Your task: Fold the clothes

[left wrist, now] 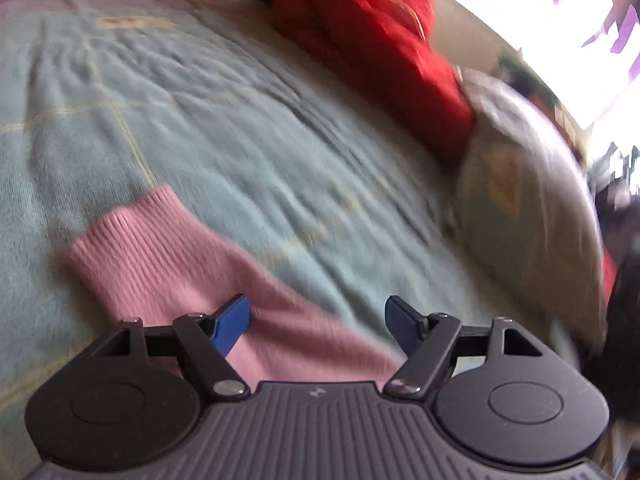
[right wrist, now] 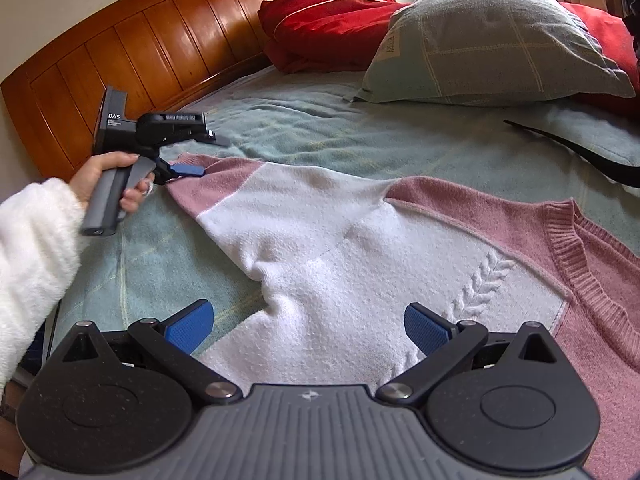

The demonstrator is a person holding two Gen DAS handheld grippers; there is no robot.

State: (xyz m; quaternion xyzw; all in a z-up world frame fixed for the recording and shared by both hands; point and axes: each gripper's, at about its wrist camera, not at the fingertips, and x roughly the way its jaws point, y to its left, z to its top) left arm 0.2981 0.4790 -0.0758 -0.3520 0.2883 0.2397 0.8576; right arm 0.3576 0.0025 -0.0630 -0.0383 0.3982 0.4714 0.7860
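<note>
A pink and white knit sweater (right wrist: 320,240) lies spread on the bed, neckline to the right. Its left sleeve (right wrist: 224,188) stretches toward the headboard and ends in a ribbed pink cuff (left wrist: 132,248). My left gripper (left wrist: 316,316) stands open over that sleeve, and the pink knit passes under the gap without either blue pad pressing it. From the right wrist view, the left gripper (right wrist: 204,156) sits at the cuff end, held by a hand in a white fuzzy sleeve (right wrist: 36,248). My right gripper (right wrist: 308,314) hangs open over the white body, with nothing between its fingers.
A teal checked blanket (right wrist: 360,136) covers the bed. A red pillow (right wrist: 332,16) and a grey-green checked pillow (right wrist: 496,40) lie at the head. The wooden headboard (right wrist: 132,52) runs along the back left. A black strap (right wrist: 580,152) lies at the right.
</note>
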